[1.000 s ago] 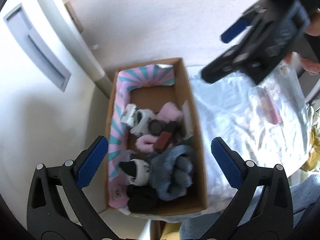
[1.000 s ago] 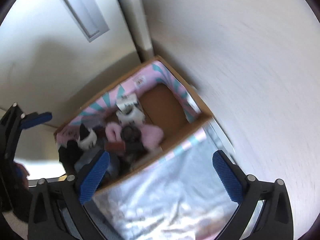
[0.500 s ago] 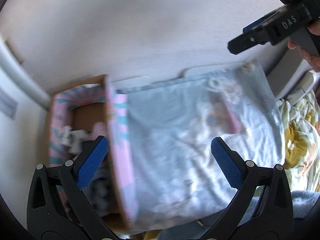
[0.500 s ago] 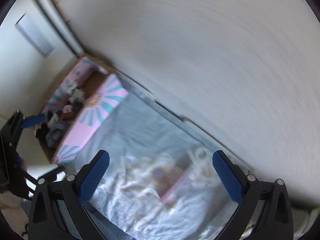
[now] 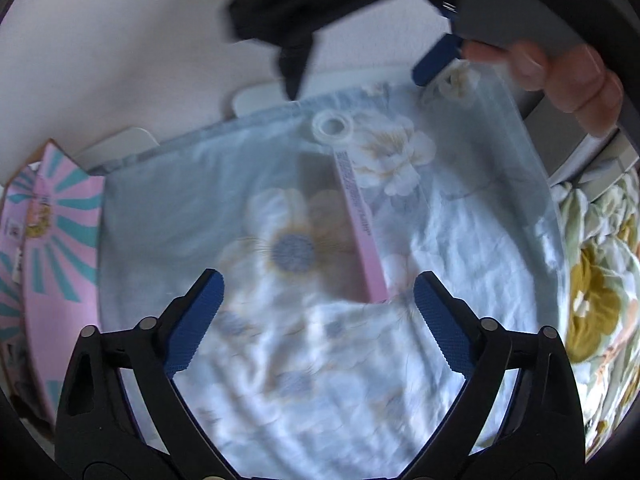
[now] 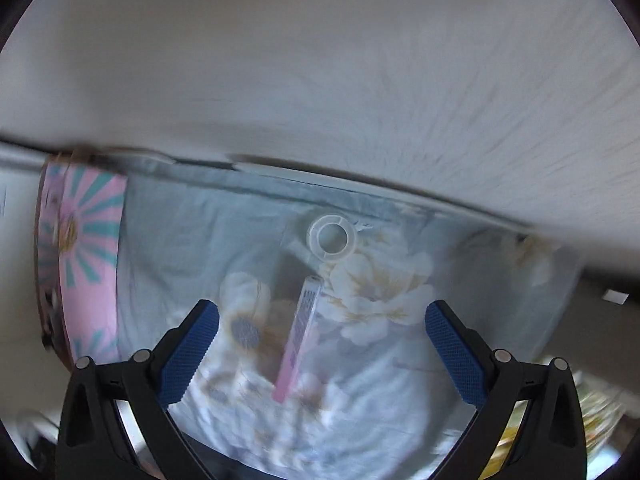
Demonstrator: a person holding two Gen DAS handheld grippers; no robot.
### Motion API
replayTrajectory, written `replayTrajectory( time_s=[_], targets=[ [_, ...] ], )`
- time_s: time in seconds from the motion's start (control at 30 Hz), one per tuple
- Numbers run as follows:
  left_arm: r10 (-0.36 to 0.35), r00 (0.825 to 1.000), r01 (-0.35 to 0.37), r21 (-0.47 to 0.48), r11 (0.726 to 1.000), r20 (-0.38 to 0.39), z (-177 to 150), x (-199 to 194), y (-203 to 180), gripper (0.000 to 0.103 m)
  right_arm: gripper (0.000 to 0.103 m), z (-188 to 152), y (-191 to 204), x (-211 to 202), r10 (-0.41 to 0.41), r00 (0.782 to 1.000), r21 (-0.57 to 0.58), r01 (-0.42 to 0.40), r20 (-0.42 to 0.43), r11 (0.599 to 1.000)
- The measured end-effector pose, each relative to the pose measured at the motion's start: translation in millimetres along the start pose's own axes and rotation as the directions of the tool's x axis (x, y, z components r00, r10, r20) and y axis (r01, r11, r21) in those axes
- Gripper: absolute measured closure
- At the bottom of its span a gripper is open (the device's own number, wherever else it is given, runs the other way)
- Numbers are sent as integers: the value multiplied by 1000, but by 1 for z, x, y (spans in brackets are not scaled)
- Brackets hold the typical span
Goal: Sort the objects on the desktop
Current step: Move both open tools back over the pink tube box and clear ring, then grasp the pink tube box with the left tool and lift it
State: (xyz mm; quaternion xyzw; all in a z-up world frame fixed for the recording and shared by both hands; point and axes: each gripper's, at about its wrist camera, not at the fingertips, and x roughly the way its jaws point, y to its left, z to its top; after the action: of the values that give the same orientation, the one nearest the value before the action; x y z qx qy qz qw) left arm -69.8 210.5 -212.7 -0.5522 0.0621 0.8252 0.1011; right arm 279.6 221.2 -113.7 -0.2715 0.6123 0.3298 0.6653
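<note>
Through my left wrist view, the left gripper point(image 5: 316, 312) fills the bottom of the frame with its jaws spread wide and nothing between them. Under it lies a pale blue floral cloth point(image 5: 192, 208) that covers the counter. A pink flat packet point(image 5: 360, 228) lies on the cloth just above centre, slanting from the upper middle down to the right. There is printed writing along its length, but it is too blurred for me to read. At its upper end sits a clear plastic ring point(image 5: 333, 127), touching or just beside the packet; I cannot tell which. At the far left edge is a pink box with teal rays point(image 5: 60, 240).

The right gripper point(image 5: 356, 52) shows at the top of this view, dark and blurred, with one blue pad near the upper right and fingers of the right hand point(image 5: 560, 76) wrapped on its grey handle.

In my right wrist view, the right gripper point(image 6: 320, 348) also has its jaws wide apart and empty. The packet point(image 6: 300, 336) runs up the centre of the frame between them but lower on the cloth point(image 6: 500, 288), with small dark print at its top end that I cannot make out. The ring point(image 6: 332, 236) lies just above it, and the pink box point(image 6: 92, 264) stands at the left edge. A pale wall point(image 6: 320, 80) fills the upper half.
</note>
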Motion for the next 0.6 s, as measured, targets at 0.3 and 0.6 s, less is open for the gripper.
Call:
replayTrajectory(
  time_s=[0.3,0.6],
  targets=[
    [11,1000,-10,-30,999,6,-4,39,-13,20,26,-11,-13,45,21,999,150,-26,35,988],
    [-1,1000,1,-33,999,-3,-9,48,-1,49,31,-17,-13,57,36,999,104,-40,37,994]
  ],
)
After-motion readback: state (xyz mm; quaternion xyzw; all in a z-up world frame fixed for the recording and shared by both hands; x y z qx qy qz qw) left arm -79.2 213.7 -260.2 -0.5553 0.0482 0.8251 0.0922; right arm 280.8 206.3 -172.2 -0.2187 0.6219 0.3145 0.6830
